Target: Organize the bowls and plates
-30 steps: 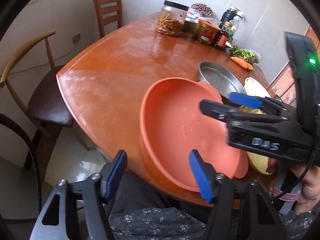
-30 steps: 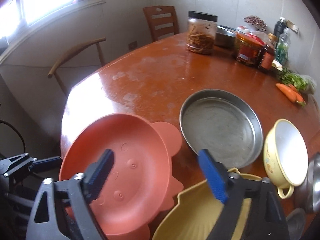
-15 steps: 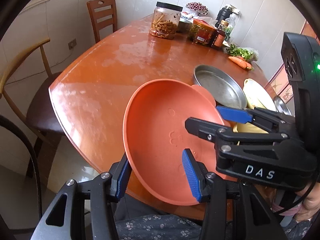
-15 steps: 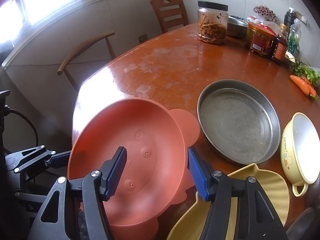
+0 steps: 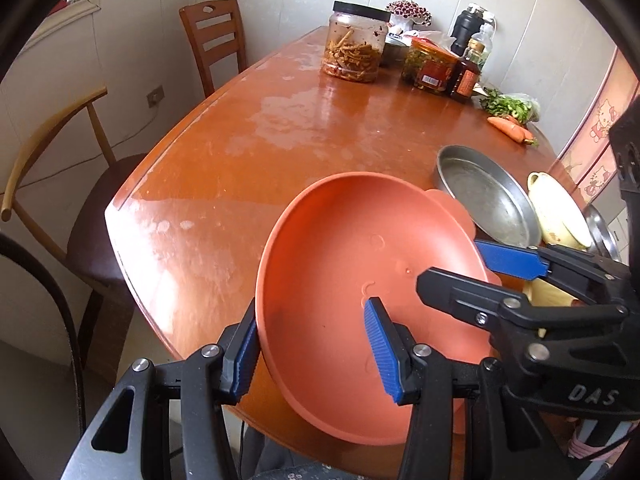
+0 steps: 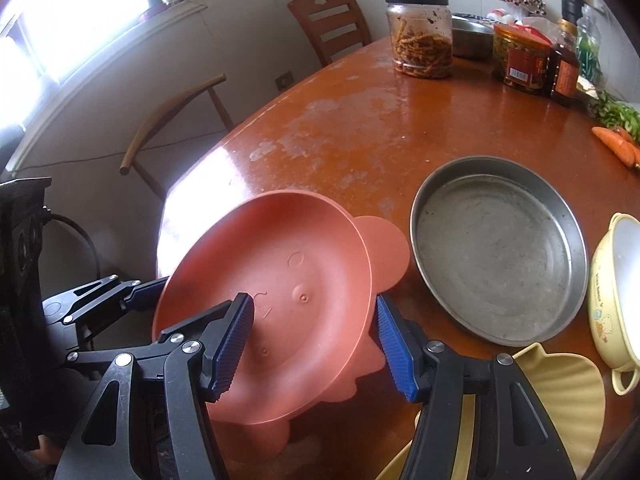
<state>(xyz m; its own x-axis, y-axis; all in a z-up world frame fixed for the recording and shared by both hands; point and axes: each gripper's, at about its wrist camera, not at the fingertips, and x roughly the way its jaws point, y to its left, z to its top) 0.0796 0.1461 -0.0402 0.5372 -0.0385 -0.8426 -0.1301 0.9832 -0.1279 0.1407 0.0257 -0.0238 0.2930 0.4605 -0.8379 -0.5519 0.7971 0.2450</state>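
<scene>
Fingers (image 5: 386, 354) of the left gripper (image 5: 316, 354) are clamped on the near rim of the orange plate (image 5: 344, 264), one pad outside the rim, the other on the inner face. Right gripper (image 6: 314, 344) likewise grips the plate's opposite rim, its left pad on the inner face and its right pad behind the rim (both grips are visible from each wrist view).

Plate is tilted, its far edge raised, held over the near edge of the bench (image 5: 248, 148). An eared tab projects from the plate's far side toward the steel pan (image 6: 496, 252), which rests flat on the bench just beside it. A yellow bowl (image 6: 618, 292) stands touching or nearly touching the pan's right rim. A yellow scalloped dish (image 6: 560, 388) lies at the near right, partly hidden behind the right gripper.

At the far end of the bench stand a jar (image 5: 356, 44) and bottles; a carrot (image 5: 510, 128) lies near them.
</scene>
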